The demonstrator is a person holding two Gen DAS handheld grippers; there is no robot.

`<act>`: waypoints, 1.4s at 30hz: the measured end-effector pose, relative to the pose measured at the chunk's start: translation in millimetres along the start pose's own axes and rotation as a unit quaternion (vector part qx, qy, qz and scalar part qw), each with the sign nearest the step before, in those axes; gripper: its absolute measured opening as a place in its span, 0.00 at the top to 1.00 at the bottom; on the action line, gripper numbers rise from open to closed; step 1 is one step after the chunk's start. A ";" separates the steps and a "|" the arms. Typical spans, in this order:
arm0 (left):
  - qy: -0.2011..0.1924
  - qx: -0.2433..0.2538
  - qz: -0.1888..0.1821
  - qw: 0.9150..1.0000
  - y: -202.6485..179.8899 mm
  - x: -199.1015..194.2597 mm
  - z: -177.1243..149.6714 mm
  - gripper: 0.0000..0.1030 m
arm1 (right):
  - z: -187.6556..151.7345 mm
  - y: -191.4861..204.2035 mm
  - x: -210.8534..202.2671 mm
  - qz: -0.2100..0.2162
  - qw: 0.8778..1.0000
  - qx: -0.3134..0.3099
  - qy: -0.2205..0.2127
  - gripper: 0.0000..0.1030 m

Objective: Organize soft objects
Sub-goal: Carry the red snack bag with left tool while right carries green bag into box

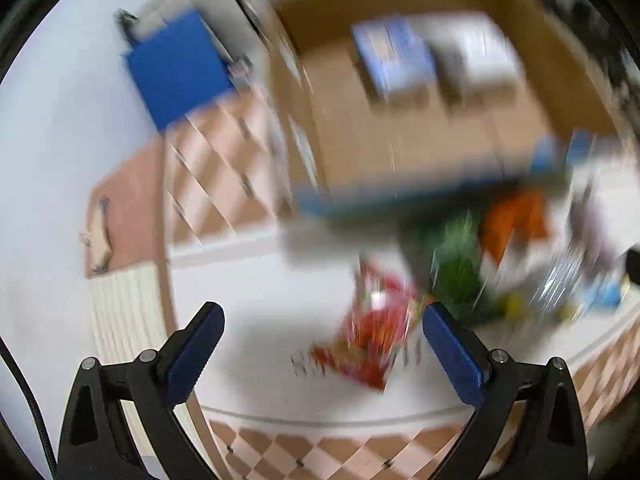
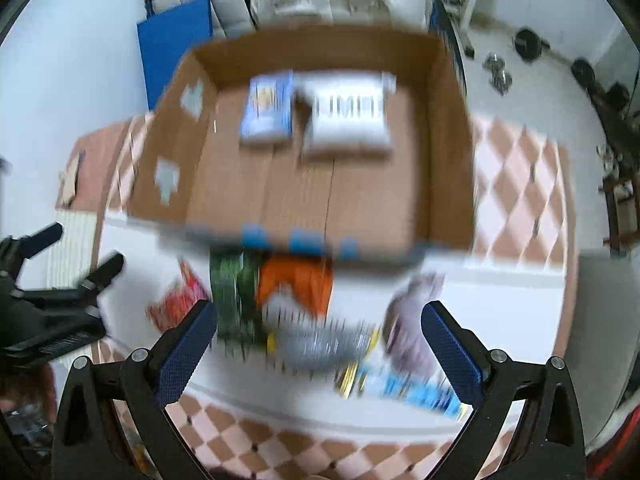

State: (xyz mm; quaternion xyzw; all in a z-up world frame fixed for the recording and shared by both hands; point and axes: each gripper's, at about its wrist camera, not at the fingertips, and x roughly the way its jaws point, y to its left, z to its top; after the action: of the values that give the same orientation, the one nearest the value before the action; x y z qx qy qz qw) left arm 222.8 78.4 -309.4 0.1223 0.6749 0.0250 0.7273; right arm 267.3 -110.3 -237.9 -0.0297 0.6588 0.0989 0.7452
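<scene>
both claws, left gripper (image 1: 322,322) and right gripper (image 2: 319,318), spread wide and empty between picks; next grab red packet (image 1: 370,344) at 6 o'clock below cardboard box (image 2: 448,140).

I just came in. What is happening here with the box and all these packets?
A person is sorting soft packets into a cardboard box using two hand-held grippers. Both the left gripper and the right gripper are open and hold nothing. Two packs already lie in the box: a blue pack and a white pack. On the white surface in front of the box, a red packet, a green packet and an orange packet wait with others. The pictures are blurred.
</scene>
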 end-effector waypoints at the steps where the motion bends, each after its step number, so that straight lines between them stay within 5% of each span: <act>1: 0.020 0.012 -0.003 1.000 -5.9 20.3 -4.9 0.01 | -9.6 1.2 11.9 0.006 1.000 0.005 0.014 0.01; 4: 0.048 0.037 -0.001 0.998 -17.7 57.1 -14.2 0.01 | -29.3 6.6 43.7 0.025 0.998 0.018 0.053 0.09; 10: 0.083 0.063 -0.016 0.994 -30.8 97.0 -17.6 0.01 | -32.3 22.1 70.7 0.026 0.997 0.024 0.073 0.09; 12: 0.093 0.051 -0.029 0.994 -26.8 105.4 -19.7 0.09 | -29.6 27.3 76.9 0.033 0.996 0.028 0.077 0.09; 14: 0.110 -0.002 -0.081 0.991 -9.3 111.8 -23.2 0.36 | -28.0 34.7 78.3 0.039 0.995 0.029 0.082 0.10; 16: 0.124 -0.063 -0.107 0.984 13.0 116.5 -30.3 0.48 | -23.9 44.4 86.9 0.045 0.995 0.027 0.090 0.16; 19: 0.140 -0.157 -0.130 0.969 50.2 126.3 -50.2 0.51 | -19.6 59.3 99.0 0.049 0.993 0.022 0.102 0.17; 23: 0.148 -0.216 -0.148 0.954 76.1 137.6 -75.2 0.50 | -14.2 78.5 122.3 0.041 0.992 0.019 0.115 0.17; 26: 0.147 -0.207 -0.141 0.957 74.9 138.8 -79.9 0.50 | -9.2 92.6 145.1 0.021 0.991 0.019 0.128 0.19; 31: 0.145 -0.204 -0.124 0.960 66.5 136.6 -86.7 0.54 | -10.3 107.2 175.7 -0.018 0.988 0.008 0.156 0.55; 42: 0.160 -0.168 -0.095 0.968 0.8 125.8 -168.6 0.54 | -126.4 107.4 164.3 -0.011 0.975 -0.061 0.216 0.59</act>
State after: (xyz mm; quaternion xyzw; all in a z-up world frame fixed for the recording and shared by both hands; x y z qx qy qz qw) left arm 67.4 128.8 -442.0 -0.0714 0.7774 0.0882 0.6187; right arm 142.4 -9.4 -407.4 -0.1031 0.7963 0.1217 0.5835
